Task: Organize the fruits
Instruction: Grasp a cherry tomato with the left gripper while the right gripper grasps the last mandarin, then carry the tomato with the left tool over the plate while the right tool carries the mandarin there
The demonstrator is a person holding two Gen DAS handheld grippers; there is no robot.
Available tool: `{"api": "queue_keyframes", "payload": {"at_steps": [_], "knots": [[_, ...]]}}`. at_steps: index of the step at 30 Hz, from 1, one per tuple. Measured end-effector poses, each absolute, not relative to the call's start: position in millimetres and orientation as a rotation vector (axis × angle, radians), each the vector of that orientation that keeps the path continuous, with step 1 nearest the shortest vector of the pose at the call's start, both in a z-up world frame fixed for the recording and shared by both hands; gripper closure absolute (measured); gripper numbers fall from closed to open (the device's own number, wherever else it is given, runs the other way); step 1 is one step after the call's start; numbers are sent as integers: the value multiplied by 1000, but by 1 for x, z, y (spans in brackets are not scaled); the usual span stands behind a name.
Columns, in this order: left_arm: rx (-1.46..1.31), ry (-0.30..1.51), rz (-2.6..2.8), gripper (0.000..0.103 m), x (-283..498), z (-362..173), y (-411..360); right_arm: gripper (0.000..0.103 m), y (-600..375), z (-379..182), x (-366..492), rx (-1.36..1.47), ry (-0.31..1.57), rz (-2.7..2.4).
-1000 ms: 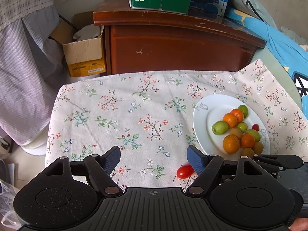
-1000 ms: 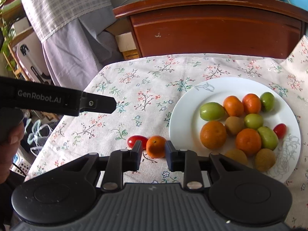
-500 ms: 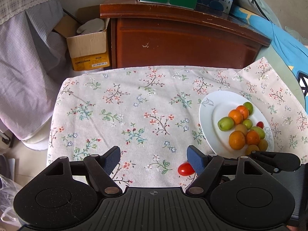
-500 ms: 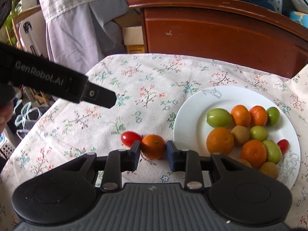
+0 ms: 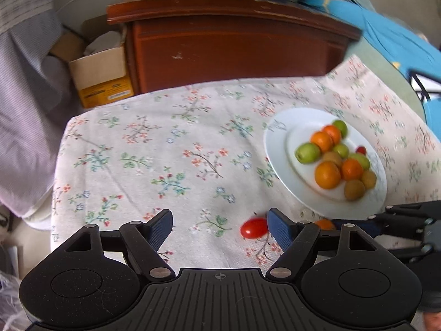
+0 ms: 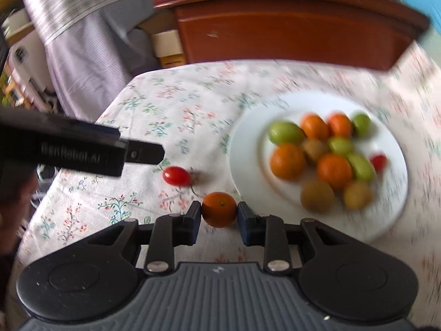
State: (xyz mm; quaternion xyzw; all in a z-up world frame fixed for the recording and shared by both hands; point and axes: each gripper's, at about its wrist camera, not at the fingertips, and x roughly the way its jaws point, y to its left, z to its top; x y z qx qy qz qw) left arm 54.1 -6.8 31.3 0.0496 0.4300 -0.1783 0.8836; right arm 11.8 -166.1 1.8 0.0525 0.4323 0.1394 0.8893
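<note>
My right gripper (image 6: 219,215) is shut on a small orange (image 6: 219,209) and holds it above the floral tablecloth, just left of the white plate (image 6: 248,149). The plate holds several oranges, green fruits, brown fruits and a red tomato. A loose cherry tomato (image 6: 176,175) lies on the cloth left of the plate; it also shows in the left wrist view (image 5: 254,228). My left gripper (image 5: 219,224) is open and empty, with the tomato just inside its right finger. The plate (image 5: 278,149) is to its right.
A brown wooden cabinet (image 5: 234,52) stands behind the table with boxes on top. A cardboard box (image 5: 99,74) sits on the floor at the left. Striped fabric (image 5: 24,96) hangs beside the table's left edge. Blue fabric (image 5: 391,35) lies at the right.
My right gripper has lifted the small orange off the cloth and away from the cherry tomato. The left gripper has drifted a little; the tomato has stayed on the cloth.
</note>
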Motion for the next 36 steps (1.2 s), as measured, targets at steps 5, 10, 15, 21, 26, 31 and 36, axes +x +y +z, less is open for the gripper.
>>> {"api": "queue_keyframes", "payload": {"at_steps": [5,10,15,21,26,31,36], "knots": [[164,879,-418,29,49,20,-18,74,-178,6,-6,187,920,242],[181,852,-467,34,46,14,-24,73,-183,-2,-9,236,954,213],[198,857,-500,52,48,6,-30,72,-184,-4,-9,264,951,223],[220,853,-507,60,49,1,-34,71,-184,-5,-8,269,954,236],[242,841,-518,65,47,0,-39,71,-184,-4,-8,272,954,239],[249,845,-508,72,46,1,-40,70,-183,-4,-9,263,951,245],[259,839,-510,75,45,1,-40,71,-180,-5,-9,247,945,245]]}}
